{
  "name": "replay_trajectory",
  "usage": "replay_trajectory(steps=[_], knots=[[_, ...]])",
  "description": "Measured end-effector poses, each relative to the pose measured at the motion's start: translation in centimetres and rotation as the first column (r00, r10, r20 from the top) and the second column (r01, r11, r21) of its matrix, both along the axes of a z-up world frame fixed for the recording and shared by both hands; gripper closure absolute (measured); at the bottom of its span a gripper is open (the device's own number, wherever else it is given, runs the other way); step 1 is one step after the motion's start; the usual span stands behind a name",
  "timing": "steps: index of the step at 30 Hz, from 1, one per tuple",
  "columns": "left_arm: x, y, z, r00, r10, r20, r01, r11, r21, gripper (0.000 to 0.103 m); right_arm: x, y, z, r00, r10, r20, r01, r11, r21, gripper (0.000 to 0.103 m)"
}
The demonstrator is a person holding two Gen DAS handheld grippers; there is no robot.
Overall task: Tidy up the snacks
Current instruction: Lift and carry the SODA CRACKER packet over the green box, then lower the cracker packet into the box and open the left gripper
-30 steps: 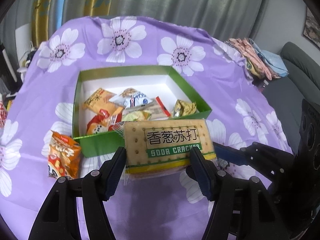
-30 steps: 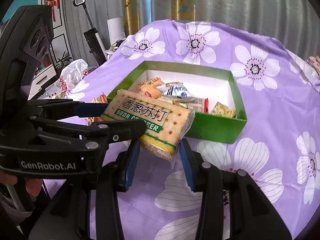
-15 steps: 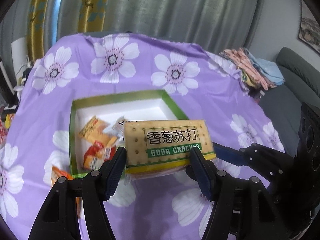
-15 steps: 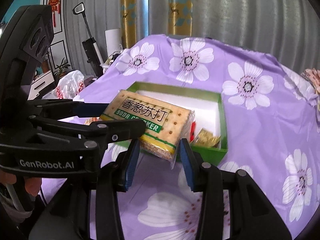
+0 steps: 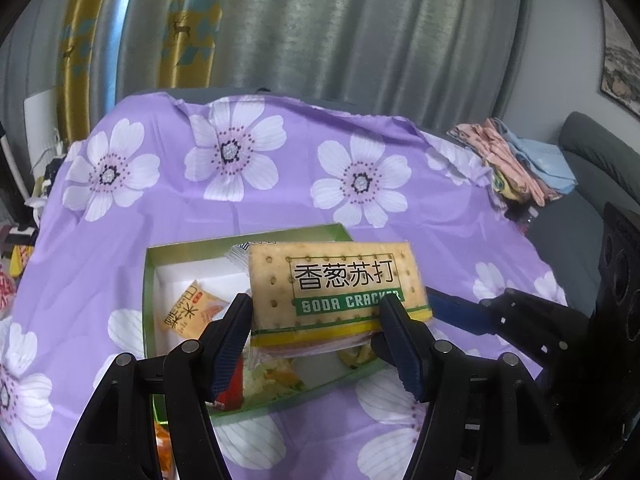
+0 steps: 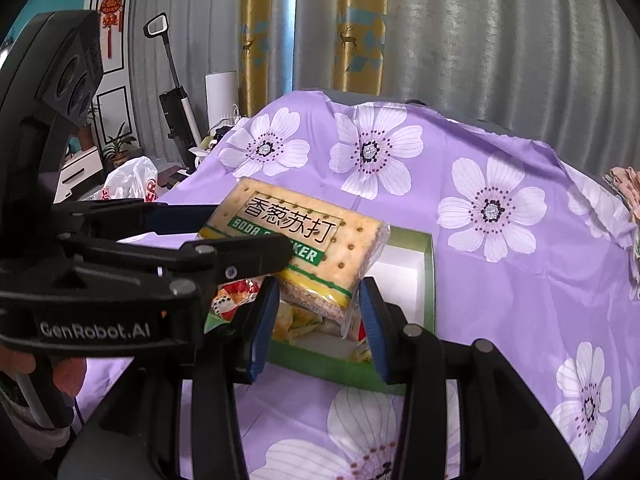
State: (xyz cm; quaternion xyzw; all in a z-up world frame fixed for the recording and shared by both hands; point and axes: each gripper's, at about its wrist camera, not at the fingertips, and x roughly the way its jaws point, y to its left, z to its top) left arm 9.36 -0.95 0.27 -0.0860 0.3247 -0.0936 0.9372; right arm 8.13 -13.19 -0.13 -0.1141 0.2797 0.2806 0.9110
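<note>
- The left gripper [image 5: 316, 336] is pinching a soda cracker pack [image 5: 340, 288] across its long sides, its dark blue pads [image 5: 230, 344] pressing in from either side.
- The right gripper [image 6: 318, 320] is clamping the same pack at its near end, one blue pad on each face of that end.
- The pack is hanging in the air between both claws, printed face turned up and toward the cameras; its long axis is running left to right across the left claw, and slanting from upper left to lower right away from the right claw.
- Just below and beyond the fingertips, a green open box [image 5: 149, 280] with a white floor is sitting on the purple flowered tablecloth [image 5: 120, 216]; the pack is hovering over its near part.
- Inside the box, left of the left claw's tips, an orange snack packet [image 5: 192, 314] is lying flat; more wrappers are showing under the pack.
- Farther off to the right, folded clothes [image 5: 516, 160] are lying on a grey sofa.
- Farthest away, grey and gold curtains [image 5: 320, 28] are hanging behind the table.
</note>
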Motion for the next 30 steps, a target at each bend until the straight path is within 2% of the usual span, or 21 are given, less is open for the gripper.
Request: replay_trajectory(steps=[19,30], knots=[[3.7,0.6,-4.1,0.992,0.037,-0.121,-0.039,0.999,-0.011,0.037,4.0,0.9,-4.0,0.994,0.006,-0.107,-0.007,1.000,-0.005,0.060],[4.3,1.0,-5.0,0.986,0.044,-0.160,-0.050,0.998,-0.032,0.037,4.7,1.2,-5.0,0.990,0.002,-0.138,-0.004,1.000,-0.018,0.058]])
